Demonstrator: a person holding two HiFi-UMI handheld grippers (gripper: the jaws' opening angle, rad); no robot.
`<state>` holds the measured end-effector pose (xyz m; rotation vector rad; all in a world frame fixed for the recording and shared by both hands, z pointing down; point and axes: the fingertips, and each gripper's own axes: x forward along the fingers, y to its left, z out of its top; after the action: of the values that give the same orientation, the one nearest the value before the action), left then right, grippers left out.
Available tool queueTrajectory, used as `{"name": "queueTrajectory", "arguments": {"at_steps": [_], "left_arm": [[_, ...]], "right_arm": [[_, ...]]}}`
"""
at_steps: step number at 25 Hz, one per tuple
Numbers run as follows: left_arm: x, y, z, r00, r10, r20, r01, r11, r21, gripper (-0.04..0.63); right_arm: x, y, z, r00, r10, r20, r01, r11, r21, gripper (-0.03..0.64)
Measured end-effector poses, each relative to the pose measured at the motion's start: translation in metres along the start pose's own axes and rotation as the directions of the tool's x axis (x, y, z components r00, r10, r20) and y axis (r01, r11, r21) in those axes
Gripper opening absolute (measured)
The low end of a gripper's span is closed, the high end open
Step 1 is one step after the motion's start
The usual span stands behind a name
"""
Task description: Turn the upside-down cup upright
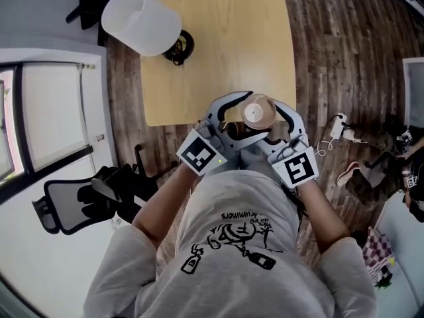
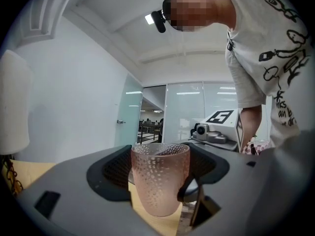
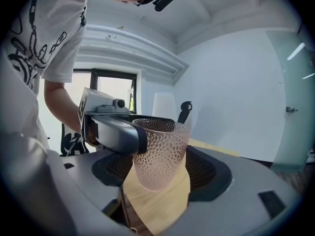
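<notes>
A pink dimpled glass cup (image 1: 258,112) stands mouth-up at the near edge of the wooden table (image 1: 218,38). Both grippers close around it from my side. In the left gripper view the cup (image 2: 160,178) fills the space between the dark pads of my left gripper (image 2: 160,183), which looks shut on it. In the right gripper view the cup (image 3: 160,154) sits the same way inside my right gripper (image 3: 161,163), and a left finger (image 3: 115,132) crosses its rim. From the head view the left gripper (image 1: 246,116) and right gripper (image 1: 268,119) meet at the cup.
A large white lampshade (image 1: 141,21) on a black base (image 1: 179,47) stands at the table's far left corner. A black office chair (image 1: 86,201) is at my left. Cables and shoes (image 1: 351,171) lie on the wooden floor at the right.
</notes>
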<state>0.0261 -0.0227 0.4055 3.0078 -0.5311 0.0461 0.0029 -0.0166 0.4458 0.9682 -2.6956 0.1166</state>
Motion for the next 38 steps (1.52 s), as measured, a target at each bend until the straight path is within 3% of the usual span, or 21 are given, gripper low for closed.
{"name": "queueTrajectory", "arguments": {"at_steps": [10, 20, 33, 38], "left_arm": [[0.01, 0.027, -0.082, 0.992, -0.001, -0.129, 0.008, 0.999, 0.051, 0.357], [0.021, 0.042, -0.161, 0.977, 0.035, -0.21, -0.025, 0.998, 0.051, 0.356], [0.026, 0.048, -0.187, 0.959, 0.079, -0.271, -0.063, 0.996, 0.066, 0.356], [0.028, 0.048, -0.188, 0.962, 0.082, -0.261, -0.065, 0.995, 0.074, 0.356]], "right_arm": [[0.036, -0.016, -0.08, 0.996, -0.013, -0.088, 0.008, 0.999, -0.053, 0.331], [0.061, -0.026, -0.156, 0.986, -0.037, -0.163, 0.024, 0.996, -0.082, 0.33], [0.069, -0.031, -0.183, 0.984, -0.039, -0.176, 0.029, 0.998, -0.063, 0.33], [0.069, -0.033, -0.185, 0.984, -0.041, -0.175, 0.031, 0.998, -0.06, 0.328]]}}
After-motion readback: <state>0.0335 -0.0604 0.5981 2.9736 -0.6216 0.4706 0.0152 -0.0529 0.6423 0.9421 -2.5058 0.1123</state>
